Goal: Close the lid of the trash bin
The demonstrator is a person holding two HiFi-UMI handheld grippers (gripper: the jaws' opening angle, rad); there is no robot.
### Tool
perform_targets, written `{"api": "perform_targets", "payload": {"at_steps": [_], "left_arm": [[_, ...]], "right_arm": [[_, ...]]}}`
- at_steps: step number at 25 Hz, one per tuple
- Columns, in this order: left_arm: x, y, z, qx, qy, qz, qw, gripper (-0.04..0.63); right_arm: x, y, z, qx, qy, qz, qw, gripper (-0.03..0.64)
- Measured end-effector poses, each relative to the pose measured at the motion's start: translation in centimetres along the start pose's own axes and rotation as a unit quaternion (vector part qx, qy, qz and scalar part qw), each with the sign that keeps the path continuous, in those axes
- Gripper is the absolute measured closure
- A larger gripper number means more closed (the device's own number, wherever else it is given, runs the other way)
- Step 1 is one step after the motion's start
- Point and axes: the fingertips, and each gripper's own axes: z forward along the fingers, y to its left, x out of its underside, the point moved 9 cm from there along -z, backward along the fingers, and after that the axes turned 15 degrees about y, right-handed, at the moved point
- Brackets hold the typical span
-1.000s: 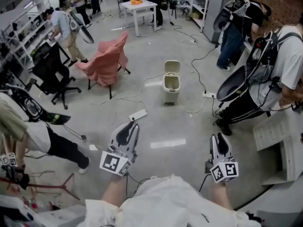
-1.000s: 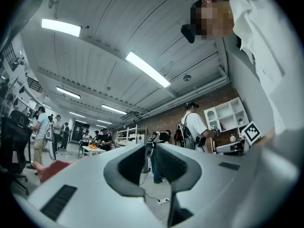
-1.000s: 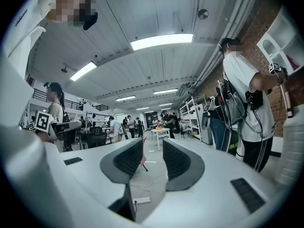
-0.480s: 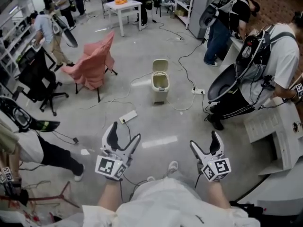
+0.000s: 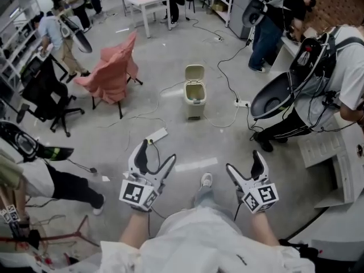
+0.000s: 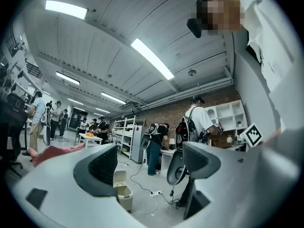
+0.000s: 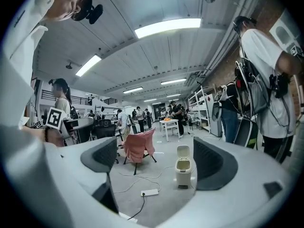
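A small beige trash bin (image 5: 194, 97) stands on the grey floor a few steps ahead, with its lid (image 5: 194, 73) flipped upright and the inside showing. Both grippers hang low in front of the body, far short of the bin. My left gripper (image 5: 154, 155) is open with nothing between its fingers. My right gripper (image 5: 244, 163) has its jaws opening, also with nothing between them. In the left gripper view, the bin (image 6: 125, 196) shows low between the pads of the left gripper (image 6: 152, 167). In the right gripper view, the bin (image 7: 183, 170) stands beside the right pad of the right gripper (image 7: 156, 161).
A white power strip (image 5: 156, 135) and loose cables (image 5: 227, 121) lie on the floor between me and the bin. To the bin's left stands a chair draped in pink cloth (image 5: 114, 73), with a black office chair (image 5: 48, 92) further left. People stand at right (image 5: 318, 84) and at back left.
Both grippers went from shut to wide open and sank a little. The view has shifted slightly, and a shoe now shows between the grippers. The bin's lid stays up.
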Motion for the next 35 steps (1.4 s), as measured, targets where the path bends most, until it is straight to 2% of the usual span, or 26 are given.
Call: {"api": "perform_targets", "payload": {"at_steps": [7,26,35], "left_arm": [[-0.8,1.8,5.3,-0.009,0.006,0.005,0.9999,0.183],[-2.7,5.8,26.8,-0.038,0.025,-0.004,0.9989,0.183],[-2.1,7.1,31.6,-0.069,0.016,-0.018,0.9973,0.184]], "right_arm": [[-1.2,-4.0,4.9,-0.016,-0.006,0.006,1.0,0.123],[-7.2,-19.4,19.7,-0.061,0.01,0.015,0.998,0.123],[-7.7,-23.9,24.7,-0.088,0.017,0.005,0.996,0.123]]}}
